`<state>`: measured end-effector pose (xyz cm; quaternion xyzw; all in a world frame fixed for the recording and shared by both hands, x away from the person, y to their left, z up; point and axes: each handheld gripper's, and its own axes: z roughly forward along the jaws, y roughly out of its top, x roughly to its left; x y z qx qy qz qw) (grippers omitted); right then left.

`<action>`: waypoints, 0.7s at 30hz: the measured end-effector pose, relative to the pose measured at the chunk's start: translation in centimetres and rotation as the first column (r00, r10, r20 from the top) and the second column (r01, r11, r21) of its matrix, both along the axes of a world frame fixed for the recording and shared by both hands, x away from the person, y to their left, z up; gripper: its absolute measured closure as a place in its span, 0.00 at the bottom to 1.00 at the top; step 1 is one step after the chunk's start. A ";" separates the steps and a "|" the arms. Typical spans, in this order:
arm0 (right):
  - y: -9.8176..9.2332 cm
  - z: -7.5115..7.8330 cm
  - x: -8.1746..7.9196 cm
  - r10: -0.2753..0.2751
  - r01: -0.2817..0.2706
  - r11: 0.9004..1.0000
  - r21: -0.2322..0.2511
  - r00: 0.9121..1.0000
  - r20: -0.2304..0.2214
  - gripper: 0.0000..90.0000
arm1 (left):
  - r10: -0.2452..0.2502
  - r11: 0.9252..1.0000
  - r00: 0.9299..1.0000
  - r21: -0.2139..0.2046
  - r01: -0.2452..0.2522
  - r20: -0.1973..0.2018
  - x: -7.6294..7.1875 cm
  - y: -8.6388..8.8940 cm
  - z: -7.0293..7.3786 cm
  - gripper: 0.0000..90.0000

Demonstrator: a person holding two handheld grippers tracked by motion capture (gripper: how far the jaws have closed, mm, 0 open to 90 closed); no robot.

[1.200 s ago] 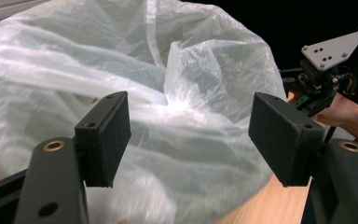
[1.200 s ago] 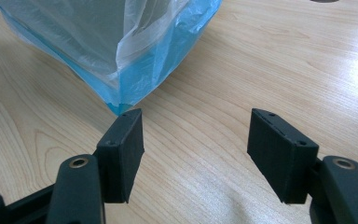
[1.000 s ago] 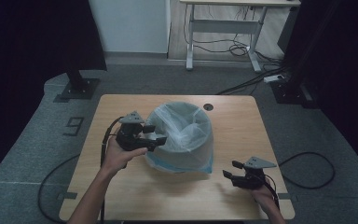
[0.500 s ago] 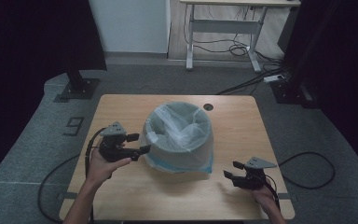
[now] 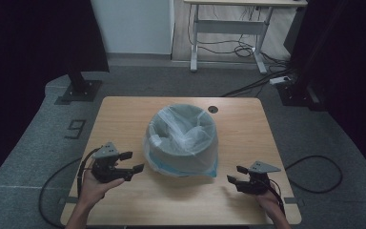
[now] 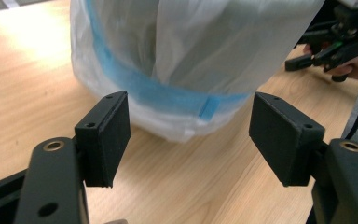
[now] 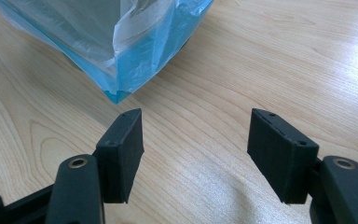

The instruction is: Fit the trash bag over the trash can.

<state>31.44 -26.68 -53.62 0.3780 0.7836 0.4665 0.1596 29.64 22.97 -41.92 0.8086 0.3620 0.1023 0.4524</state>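
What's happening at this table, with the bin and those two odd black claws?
A person sits at a wooden table holding a two-jaw gripper in each hand. In the middle stands a small bin lined with a thin plastic bag, its blue-edged hem folded down over the outside. The left gripper is beside the bin's base, jaws open and holding nothing. The right gripper rests apart on the other side, also open and empty.

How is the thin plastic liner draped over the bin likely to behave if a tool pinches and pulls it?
The plastic liner looks thin and wrinkled, so it would probably crumple and stretch, not hold shape. Its loose blue-edged hem hangs free near the table, so it likely lifts easily. The bin seems light and might slide along.
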 end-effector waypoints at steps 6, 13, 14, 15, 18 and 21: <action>0.1 -0.1 0.0 -0.001 0.001 1.000 -0.004 1.000 -0.005 0.39 | 0.023 0.999 0.999 -0.022 -0.024 -0.035 -0.1 0.9 -1.8 0.33; 0.3 -0.3 0.0 0.001 -0.001 1.000 -0.011 1.000 -0.010 0.39 | 0.041 0.999 0.997 -0.003 -0.041 -0.061 0.2 1.2 -3.3 0.33; 0.3 -0.3 0.0 0.002 -0.002 1.000 -0.012 1.000 -0.010 0.39 | 0.043 0.999 0.997 -0.002 -0.043 -0.063 0.2 1.2 -3.4 0.33; 0.3 -0.4 0.0 0.002 -0.002 1.000 -0.012 1.000 -0.011 0.39 | 0.045 0.999 0.997 0.001 -0.045 -0.064 0.2 1.2 -3.5 0.33; 0.3 -0.4 0.0 0.000 -0.001 1.000 -0.013 1.000 -0.011 0.39 | 0.047 0.999 0.997 0.006 -0.047 -0.061 0.3 1.2 -3.5 0.33; 0.2 -0.4 0.0 0.000 0.000 1.000 -0.014 1.000 -0.009 0.39 | 0.050 0.999 0.997 0.004 -0.050 -0.059 0.3 1.2 -3.5 0.33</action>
